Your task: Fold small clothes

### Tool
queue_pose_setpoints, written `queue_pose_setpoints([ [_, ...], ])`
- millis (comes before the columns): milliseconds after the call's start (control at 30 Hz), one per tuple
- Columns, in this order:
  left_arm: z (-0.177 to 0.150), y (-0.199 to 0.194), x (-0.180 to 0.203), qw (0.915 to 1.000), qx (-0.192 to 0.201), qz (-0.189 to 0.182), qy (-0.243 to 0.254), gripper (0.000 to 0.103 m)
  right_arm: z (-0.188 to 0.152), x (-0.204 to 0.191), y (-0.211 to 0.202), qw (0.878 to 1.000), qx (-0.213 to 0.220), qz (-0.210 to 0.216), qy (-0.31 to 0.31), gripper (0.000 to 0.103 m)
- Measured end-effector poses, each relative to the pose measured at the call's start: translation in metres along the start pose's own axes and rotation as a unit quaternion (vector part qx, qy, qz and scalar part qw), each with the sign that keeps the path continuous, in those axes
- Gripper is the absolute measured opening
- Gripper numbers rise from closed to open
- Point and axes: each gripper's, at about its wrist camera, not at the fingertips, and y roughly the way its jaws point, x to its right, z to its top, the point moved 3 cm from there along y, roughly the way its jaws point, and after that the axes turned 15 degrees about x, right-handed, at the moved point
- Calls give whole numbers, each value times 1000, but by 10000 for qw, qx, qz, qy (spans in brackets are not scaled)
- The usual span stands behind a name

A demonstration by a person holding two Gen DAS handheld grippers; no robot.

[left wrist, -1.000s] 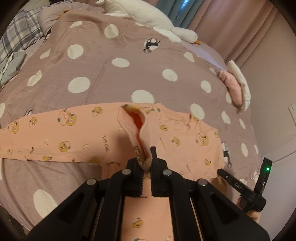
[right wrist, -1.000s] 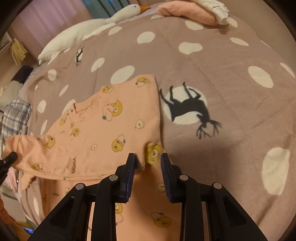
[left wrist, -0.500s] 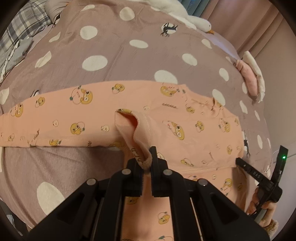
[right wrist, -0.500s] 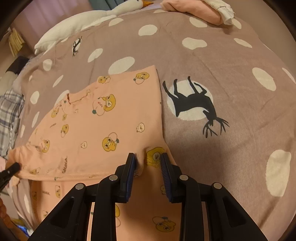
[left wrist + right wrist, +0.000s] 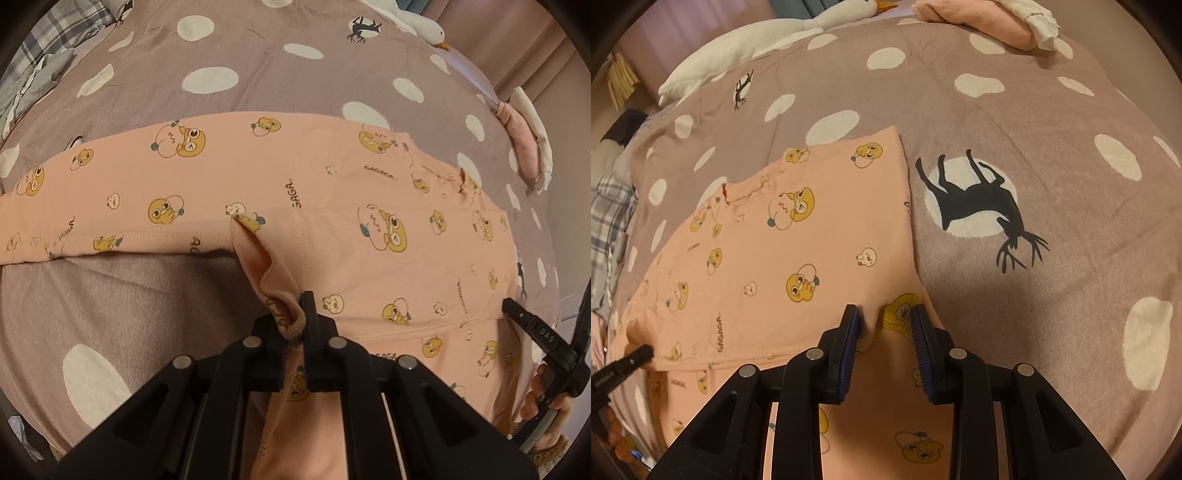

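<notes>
A: What has the left gripper (image 5: 295, 325) got?

B: Its jaws are pinched tight on a bunched fold of the peach pajama top (image 5: 280, 192), at the hem where the body meets the sleeve. The pinched cloth stands up in a ridge from the fingers.

A: And the right gripper (image 5: 884, 325)?

B: Its jaws stand partly apart, with the top's hem edge and a yellow cartoon print between the blue pads (image 5: 851, 332). The cloth touches the left pad; whether the right pad presses it I cannot tell.

A: Where does the garment lie?

B: Flat on the mauve polka-dot blanket (image 5: 1052, 155), toward its near edge. One sleeve runs out toward the blanket's left side in the left wrist view. Beneath the top's hem, more peach fabric with the same print (image 5: 908, 424) continues toward the cameras.

A: What else is on the blanket?

B: A black deer silhouette in a white circle (image 5: 975, 203), just beside the top's right edge. At the far edge, a white goose plush (image 5: 768, 33), and in the far right corner a folded pink garment (image 5: 975, 18) with a white one (image 5: 1034, 14) touching it. Plaid fabric (image 5: 48, 40) sits off the far left corner.
</notes>
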Motion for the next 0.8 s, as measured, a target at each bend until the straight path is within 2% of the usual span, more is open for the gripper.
queue_pose_setpoints([
  [200, -7, 5, 1, 9997, 23, 145, 194, 9, 0, 0, 0, 10000, 9, -15, -30, 31],
  [367, -10, 10, 1, 9997, 40, 189, 165, 11, -1, -1, 1, 10000, 26, -35, -63, 31],
  [800, -13, 5, -8, 9995, 36, 108, -301, 17, -1, 0, 1, 9999, 84, -85, -69, 31],
])
